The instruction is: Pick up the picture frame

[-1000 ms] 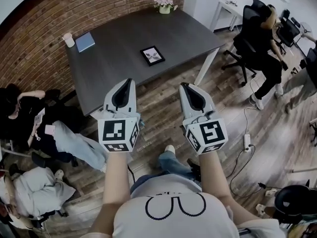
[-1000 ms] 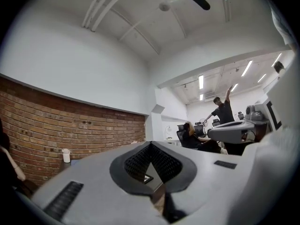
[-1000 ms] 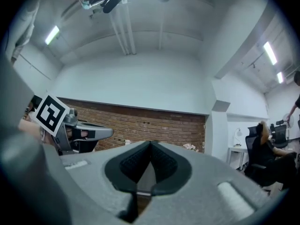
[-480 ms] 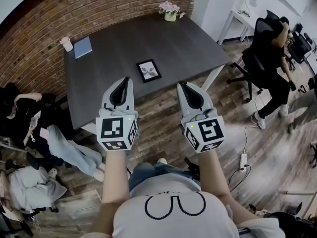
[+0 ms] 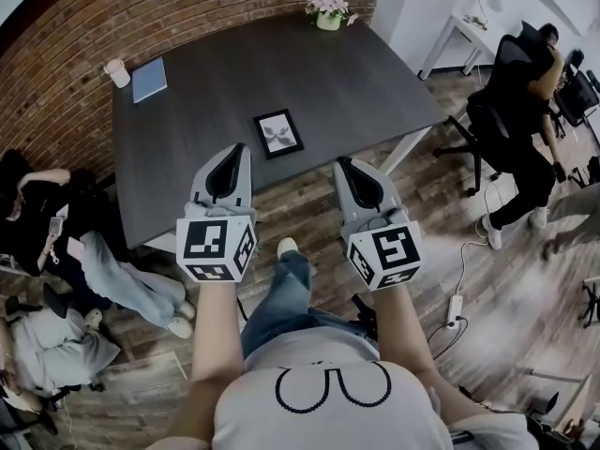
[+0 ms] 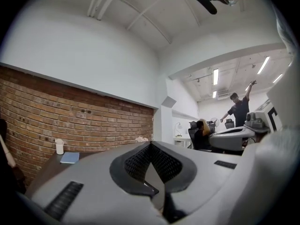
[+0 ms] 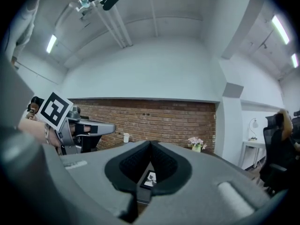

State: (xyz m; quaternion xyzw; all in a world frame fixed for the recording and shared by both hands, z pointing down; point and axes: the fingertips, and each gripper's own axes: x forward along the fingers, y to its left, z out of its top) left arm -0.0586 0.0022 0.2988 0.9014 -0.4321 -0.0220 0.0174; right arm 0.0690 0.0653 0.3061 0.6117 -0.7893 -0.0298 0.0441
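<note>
The picture frame [image 5: 278, 133], black with a pale print, lies flat on the dark grey table [image 5: 187, 167] near its front edge. My left gripper [image 5: 238, 149] is shut and empty, its tips over the table's front edge, just left of the frame. My right gripper [image 5: 343, 163] is shut and empty too, held level beyond the table's edge, to the right of the frame. In the right gripper view the picture frame [image 7: 150, 178] shows small through the hollow behind the closed tips of that gripper [image 7: 150, 143]. The left gripper view shows closed jaws and no frame.
A blue notebook [image 5: 148, 80] and a white cup [image 5: 116, 71] sit at the table's far left, a flower pot [image 5: 328, 9] at the far edge by the brick wall. People sit at the left [image 5: 56, 242] and on an office chair at the right [image 5: 520, 129]. A power strip [image 5: 457, 306] lies on the wood floor.
Both grippers have moved forward together to the table's front edge, and the table and frame now sit nearer in the head view. Both stay shut.
</note>
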